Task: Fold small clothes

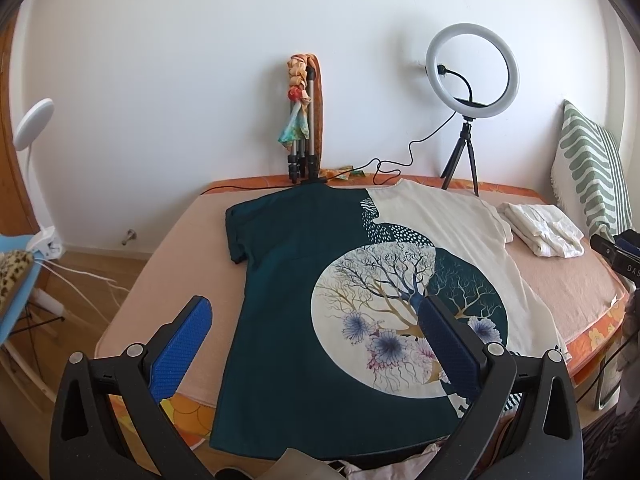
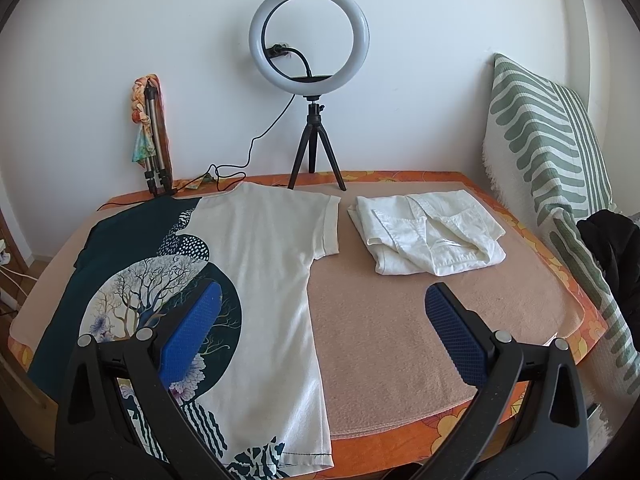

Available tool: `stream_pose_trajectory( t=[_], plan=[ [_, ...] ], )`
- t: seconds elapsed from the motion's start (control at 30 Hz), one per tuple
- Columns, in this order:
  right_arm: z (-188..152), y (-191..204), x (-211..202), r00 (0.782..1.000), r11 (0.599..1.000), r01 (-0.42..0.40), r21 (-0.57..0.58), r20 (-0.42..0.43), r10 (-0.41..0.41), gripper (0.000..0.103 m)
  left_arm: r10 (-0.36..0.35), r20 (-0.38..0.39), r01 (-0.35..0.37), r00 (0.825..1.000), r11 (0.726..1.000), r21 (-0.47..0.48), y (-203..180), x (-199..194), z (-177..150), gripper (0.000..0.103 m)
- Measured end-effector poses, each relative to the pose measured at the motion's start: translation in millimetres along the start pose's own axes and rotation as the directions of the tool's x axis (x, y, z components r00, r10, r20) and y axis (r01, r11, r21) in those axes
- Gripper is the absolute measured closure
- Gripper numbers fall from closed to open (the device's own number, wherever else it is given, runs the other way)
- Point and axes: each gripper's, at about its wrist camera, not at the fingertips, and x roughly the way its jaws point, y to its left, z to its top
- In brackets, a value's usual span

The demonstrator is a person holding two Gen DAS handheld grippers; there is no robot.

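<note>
1. Left wrist view: the shirt [image 1: 320,300] lies flat on the bed [image 1: 560,280], print up, neck toward the wall. I think it is spread out so the sides are easy to fold.
2. The left gripper [image 1: 316,332] hangs over the shirt's dark half, near the hem. Its jaws are wide apart and hold nothing.
3. The right gripper [image 2: 320,332] hangs over the shirt's white edge. It is also wide apart and holds nothing.
4. A folded white cloth [image 2: 428,236] sits just beside the right sleeve. It looks done and put out of the way.
5. No fold is made in the shirt yet.
</note>
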Motion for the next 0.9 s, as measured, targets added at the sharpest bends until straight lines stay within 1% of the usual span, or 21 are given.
stream_pose_trajectory(
  t=[0.9],
  plan=[
    [-0.3,-0.1,0.6,1.000,1.000,-0.003,0.002,-0.003,0.003,0.000,0.004,0.006,-0.004,1.000,1.000,-0.003,0.4,-1.8,1.5,0.001]
  ],
)
